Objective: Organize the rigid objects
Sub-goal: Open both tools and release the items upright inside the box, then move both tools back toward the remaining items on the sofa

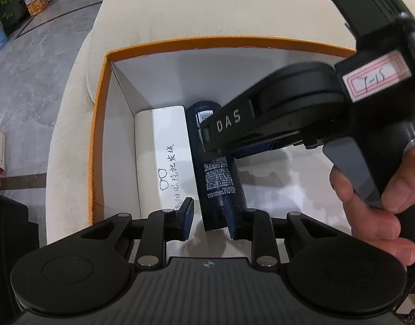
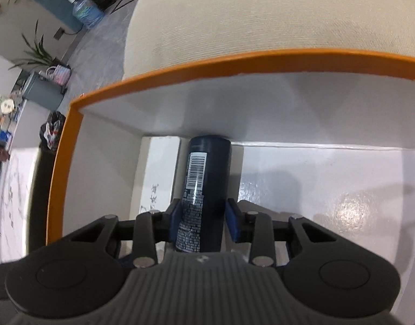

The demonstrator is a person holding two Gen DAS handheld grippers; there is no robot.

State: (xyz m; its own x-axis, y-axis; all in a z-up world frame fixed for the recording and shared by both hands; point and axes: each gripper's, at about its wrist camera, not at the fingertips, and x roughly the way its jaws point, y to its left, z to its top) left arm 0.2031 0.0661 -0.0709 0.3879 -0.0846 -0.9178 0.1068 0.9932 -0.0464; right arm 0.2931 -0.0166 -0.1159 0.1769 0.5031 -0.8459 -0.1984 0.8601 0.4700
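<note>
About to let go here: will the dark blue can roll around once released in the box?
Probably a little. The dark blue can lies on its round side on the glossy box floor, so it could roll right. The white case beside it should block it on the left. It looks rigid, unlikely to dent.

Both tools are matte black plastic: a ribbed grey-black body, two round discs at the sides, and jointed arms with silver rivets leading to dark blue pads [image 1: 186, 218]. Seen from the left tool, the right gripper [image 1: 207, 146] carries white "DAS" lettering, a red-bordered handwritten label and a green light
</note>
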